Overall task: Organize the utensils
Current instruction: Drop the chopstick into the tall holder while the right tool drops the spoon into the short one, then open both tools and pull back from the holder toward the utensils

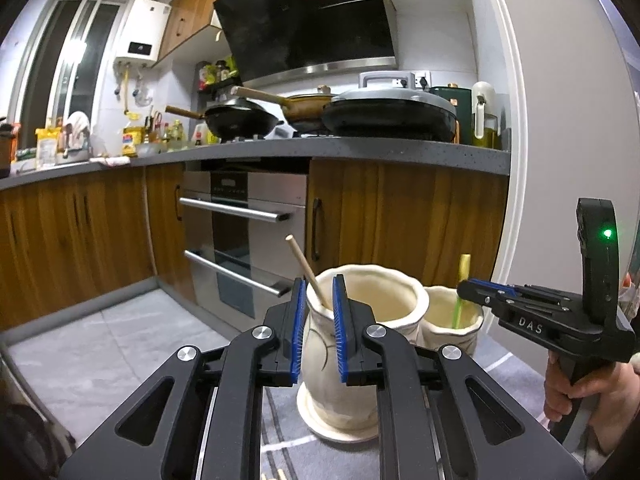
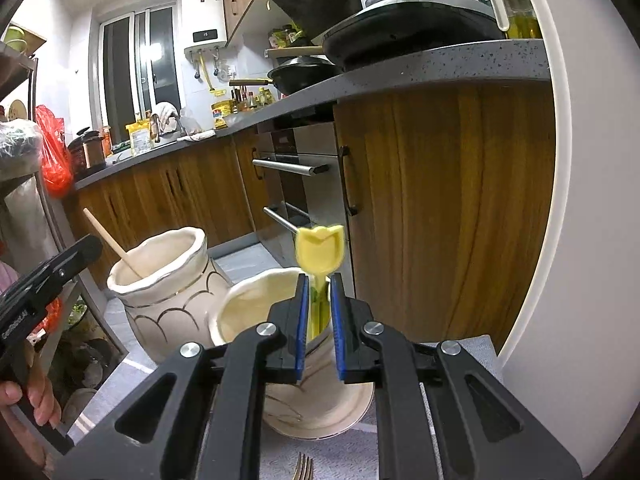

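From the left wrist view, the left tongs [image 1: 317, 320] stand open around the near rim of the tall cream vase [image 1: 360, 336], grasping nothing. A wooden stick [image 1: 308, 270] already leans inside this vase. In the smaller pot [image 1: 452, 320] behind it a green-yellow handle stands, with the right tongs just beside it.

From the right wrist view, the right tongs [image 2: 319, 320] have the tulip spoon [image 2: 320, 250] between the pads, but with a gap (I think it is released already). Its stem goes down into the small pot. A fork [image 2: 303, 468] lies on the grey worktop [image 2: 460, 344] below, so at least this one is left.
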`<state>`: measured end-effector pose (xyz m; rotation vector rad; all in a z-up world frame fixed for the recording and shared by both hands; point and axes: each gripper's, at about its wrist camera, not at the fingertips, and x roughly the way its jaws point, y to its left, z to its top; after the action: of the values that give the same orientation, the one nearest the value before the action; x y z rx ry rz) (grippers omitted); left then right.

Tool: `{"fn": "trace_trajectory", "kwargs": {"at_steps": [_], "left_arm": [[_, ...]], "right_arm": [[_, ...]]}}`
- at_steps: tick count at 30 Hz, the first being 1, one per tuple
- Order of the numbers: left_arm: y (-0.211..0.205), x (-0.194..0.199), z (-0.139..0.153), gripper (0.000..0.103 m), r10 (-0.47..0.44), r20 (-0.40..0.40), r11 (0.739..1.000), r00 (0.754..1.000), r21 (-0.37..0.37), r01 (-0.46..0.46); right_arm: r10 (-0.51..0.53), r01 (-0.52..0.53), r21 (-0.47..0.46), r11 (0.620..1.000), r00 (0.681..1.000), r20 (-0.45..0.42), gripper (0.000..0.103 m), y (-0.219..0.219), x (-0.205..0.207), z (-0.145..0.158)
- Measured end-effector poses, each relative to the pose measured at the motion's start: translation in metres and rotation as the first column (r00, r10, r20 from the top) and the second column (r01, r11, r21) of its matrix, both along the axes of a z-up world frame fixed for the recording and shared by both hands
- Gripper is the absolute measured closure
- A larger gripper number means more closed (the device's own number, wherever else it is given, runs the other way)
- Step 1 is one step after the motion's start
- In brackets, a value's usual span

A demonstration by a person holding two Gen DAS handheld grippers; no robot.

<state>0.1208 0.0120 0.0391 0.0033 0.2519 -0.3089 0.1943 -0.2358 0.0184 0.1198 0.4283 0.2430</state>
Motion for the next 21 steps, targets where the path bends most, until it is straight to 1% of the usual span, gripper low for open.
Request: {"fn": "trace_trajectory", "kwargs": {"at_steps": [2,4,6,7,8,9,10,11,12,13,14,15,17,18,21], "left_arm": [[0.001,-0.002,-0.002,0.084,0.018,-0.004,1.0,1.0,0.006,-0.018],[0.004,-0.002,-0.003,0.075,0.03,-0.019,1.0,0.999,-0.001,-0.03],[0.01,-0.005,-0.005,0.069,0.04,-0.034,0.999,0.999,-0.019,-0.04],[0.012,-0.006,-0.005,0.067,0.046,-0.036,0.999,0.998,-0.021,-0.047],[0.014,-0.008,-0.005,0.066,0.058,-0.039,0.998,0.998,-0.02,-0.059],[0.016,-0.01,-0.006,0.059,0.072,-0.044,0.997,0.996,-0.015,-0.073],[0.018,-0.011,-0.007,0.048,0.088,-0.049,0.996,0.995,-0.014,-0.088],[0.021,-0.013,-0.008,0.043,0.099,-0.053,0.995,0.994,-0.015,-0.1],[0.023,-0.016,-0.009,0.04,0.107,-0.059,0.994,0.993,-0.019,-0.108],[0.025,-0.018,-0.01,0.04,0.114,-0.066,0.993,0.991,-0.02,-0.115],[0.027,-0.02,-0.01,0.039,0.12,-0.071,0.992,0.99,-0.018,-0.122],[0.028,-0.023,-0.011,0.038,0.133,-0.078,0.991,0.988,-0.015,-0.134],[0.03,-0.029,-0.013,0.023,0.148,-0.085,0.989,0.985,-0.007,-0.15],[0.032,-0.035,-0.015,0.017,0.156,-0.081,0.988,0.984,-0.004,-0.157],[0.033,-0.045,-0.018,0.015,0.168,-0.083,0.986,0.982,0.02,-0.166]], "right_arm": [[-0.009,0.009,0.003,1.0,1.0,-0.003,0.079,-0.001,0.0,0.0],[-0.014,0.014,0.02,1.0,1.0,-0.01,0.076,-0.004,-0.001,0.001],[-0.023,0.023,0.03,0.999,1.0,-0.016,0.073,-0.007,-0.005,0.002],[-0.023,0.023,0.034,0.999,1.0,-0.015,0.068,-0.008,-0.007,0.003],[-0.022,0.022,0.038,0.999,1.0,-0.01,0.061,-0.008,-0.011,0.005],[-0.023,0.023,0.036,0.999,1.0,-0.004,0.056,-0.009,-0.016,0.007],[-0.022,0.022,0.035,0.999,1.0,0.001,0.049,-0.009,-0.02,0.008],[-0.018,0.018,0.035,0.999,1.0,0.008,0.042,-0.009,-0.025,0.009],[-0.014,0.014,0.037,0.999,1.0,0.014,0.037,-0.009,-0.031,0.01],[-0.012,0.011,0.039,0.999,1.0,0.017,0.027,-0.01,-0.035,0.011],[-0.008,0.007,0.042,0.999,1.0,0.02,0.019,-0.01,-0.041,0.012],[-0.004,0.003,0.045,0.999,1.0,0.023,0.017,-0.009,-0.047,0.011],[-0.002,0.001,0.045,0.999,1.0,0.027,0.005,-0.008,-0.057,0.011],[-0.006,0.004,0.043,0.999,0.999,0.036,0.005,-0.007,-0.064,0.01],[-0.059,0.059,-0.006,0.998,0.997,0.059,0.005,-0.001,-0.081,0.006]]}}
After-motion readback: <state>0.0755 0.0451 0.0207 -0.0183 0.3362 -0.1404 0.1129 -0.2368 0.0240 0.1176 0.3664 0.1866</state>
